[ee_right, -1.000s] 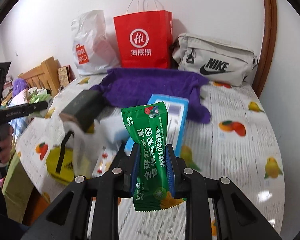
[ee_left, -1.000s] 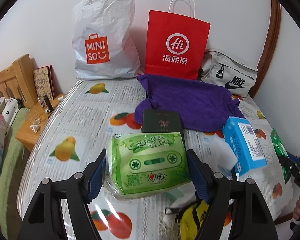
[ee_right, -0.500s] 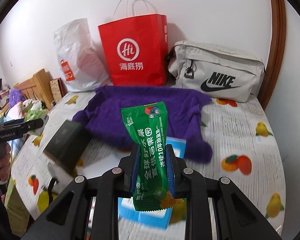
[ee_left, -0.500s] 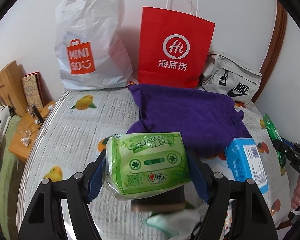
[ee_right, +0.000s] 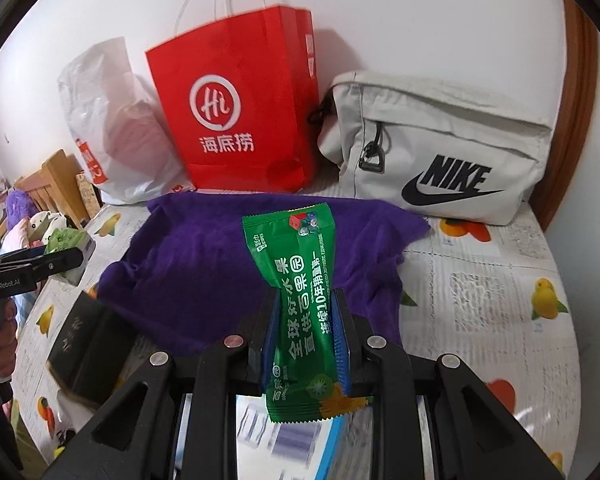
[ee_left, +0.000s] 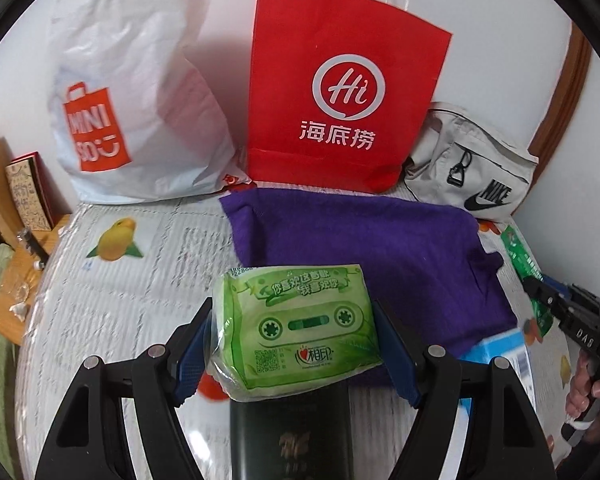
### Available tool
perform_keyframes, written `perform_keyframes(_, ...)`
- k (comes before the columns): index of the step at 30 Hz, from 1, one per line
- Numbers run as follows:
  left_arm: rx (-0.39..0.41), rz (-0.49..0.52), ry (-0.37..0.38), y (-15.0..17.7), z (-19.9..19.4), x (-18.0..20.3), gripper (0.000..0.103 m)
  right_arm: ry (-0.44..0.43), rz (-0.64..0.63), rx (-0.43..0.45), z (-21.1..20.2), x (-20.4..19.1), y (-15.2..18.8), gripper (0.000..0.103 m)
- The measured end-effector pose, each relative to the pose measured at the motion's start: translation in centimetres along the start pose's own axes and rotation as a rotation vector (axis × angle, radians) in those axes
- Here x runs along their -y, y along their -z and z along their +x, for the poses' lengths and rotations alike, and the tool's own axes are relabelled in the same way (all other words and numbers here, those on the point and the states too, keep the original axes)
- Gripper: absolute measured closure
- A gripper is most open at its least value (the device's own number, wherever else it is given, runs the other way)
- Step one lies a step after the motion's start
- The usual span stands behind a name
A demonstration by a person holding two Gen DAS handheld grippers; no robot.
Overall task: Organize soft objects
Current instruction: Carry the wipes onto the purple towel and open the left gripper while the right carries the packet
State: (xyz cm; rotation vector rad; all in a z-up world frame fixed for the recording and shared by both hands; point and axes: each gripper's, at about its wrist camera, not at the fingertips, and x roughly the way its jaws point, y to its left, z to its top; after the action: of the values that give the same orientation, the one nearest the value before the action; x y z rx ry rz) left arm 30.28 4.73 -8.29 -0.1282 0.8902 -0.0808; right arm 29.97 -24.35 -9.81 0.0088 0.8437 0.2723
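My left gripper (ee_left: 296,344) is shut on a light green tissue pack (ee_left: 300,328), held above the table in front of a purple towel (ee_left: 364,248). My right gripper (ee_right: 302,316) is shut on a dark green wet-wipe packet (ee_right: 300,280), which stands upright over the same purple towel (ee_right: 204,268). From the left wrist view, the right gripper (ee_left: 540,292) with its green packet (ee_left: 520,260) shows at the right edge. Seen from the right wrist, the left gripper (ee_right: 66,256) and its tissue pack (ee_right: 62,238) are at the far left.
A white plastic bag (ee_left: 128,92), a red paper bag (ee_left: 340,92) and a grey waist bag (ee_right: 440,144) stand against the back wall. A dark booklet (ee_left: 292,436) and a blue box (ee_left: 504,356) lie near the front. The fruit-print tablecloth (ee_left: 120,304) covers the table; a wooden bedside stand (ee_left: 16,288) is left.
Both grippers have moved forward toward the back wall with their packets. The bags and the towel look larger and nearer; the booklet and blue box have slid down under the grippers.
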Motion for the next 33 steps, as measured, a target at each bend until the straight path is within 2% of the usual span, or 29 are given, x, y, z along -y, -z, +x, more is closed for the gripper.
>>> perform_keyframes(12, -0.064, -0.01, 0.031, -4.6, 6.6, 1.2, 0.029, -0.011, -0.032, -0.1, 6.2, 0.5, -1.6, 0.078)
perform_keyframes(15, -0.104, -0.017, 0.037, -5.4, 8.2, 1.3, 0.029, -0.003, -0.044, -0.13, 7.4, 0.5, -1.9, 0.078)
perform_keyframes(28, -0.163, -0.049, 0.031, -6.3, 12.3, 1.2, 0.028, 0.007, -0.053, -0.192, 9.9, 1.5, -1.6, 0.074)
perform_keyframes(31, -0.179, -0.062, 0.043, -6.3, 12.9, 1.1, 0.025, 0.015, -0.053, -0.2, 10.5, 1.4, -1.5, 0.072)
perform_keyframes(33, -0.188, -0.065, 0.044, -6.3, 13.0, 1.0, 0.015, 0.013, -0.052, -0.196, 10.6, 1.4, -1.5, 0.068)
